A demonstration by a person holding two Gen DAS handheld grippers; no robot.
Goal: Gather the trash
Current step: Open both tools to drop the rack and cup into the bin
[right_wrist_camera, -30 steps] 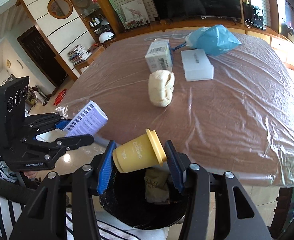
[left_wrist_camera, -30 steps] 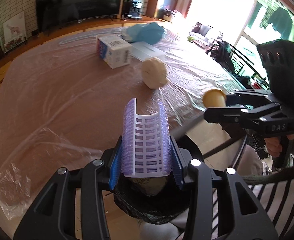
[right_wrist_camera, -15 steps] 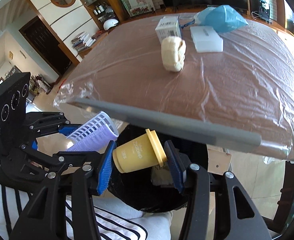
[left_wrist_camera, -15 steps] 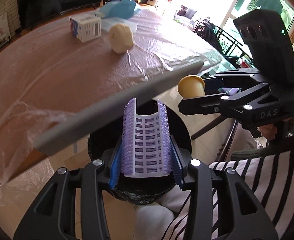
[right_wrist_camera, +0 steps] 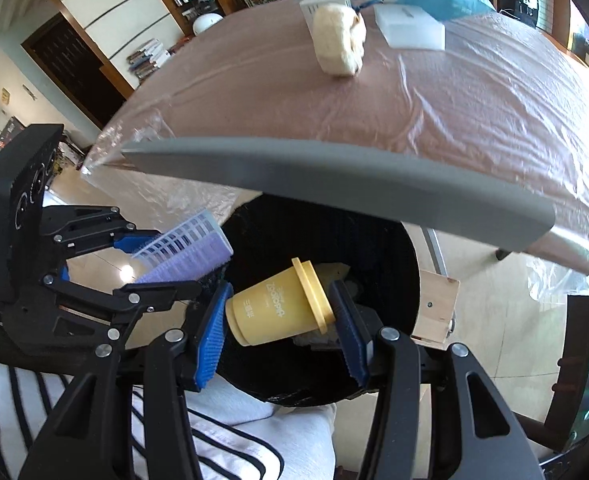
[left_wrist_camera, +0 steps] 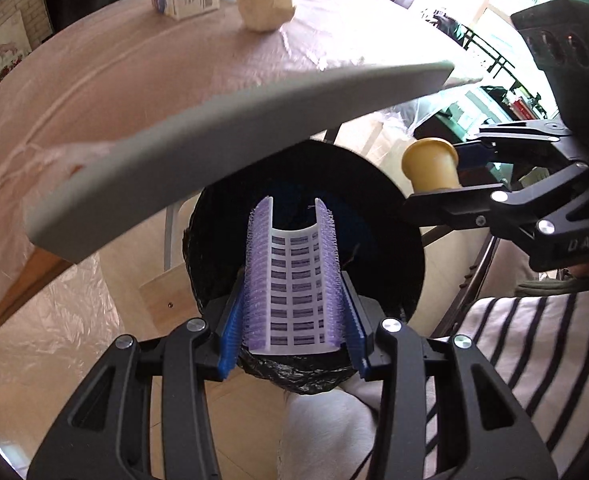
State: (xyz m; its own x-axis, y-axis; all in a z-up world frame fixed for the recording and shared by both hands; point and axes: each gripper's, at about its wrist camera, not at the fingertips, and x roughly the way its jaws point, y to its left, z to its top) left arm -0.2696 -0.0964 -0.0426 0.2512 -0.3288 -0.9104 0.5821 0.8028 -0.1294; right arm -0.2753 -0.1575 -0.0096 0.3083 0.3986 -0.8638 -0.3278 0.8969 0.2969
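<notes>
While over black bin [left_wrist_camera: 394, 216], left jaws clench hair roller [left_wrist_camera: 292, 280]; right jaws clench yellow cup [right_wrist_camera: 278, 308].

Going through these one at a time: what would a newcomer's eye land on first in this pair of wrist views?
Most striking are the two held items over the black-lined bin: the left gripper clamps a purple-bristled white hair roller, the right gripper a yellow lidded cup lying sideways. Behind, a grey table edge cuts across, with a crumpled beige wad on the plastic-covered top.
</notes>
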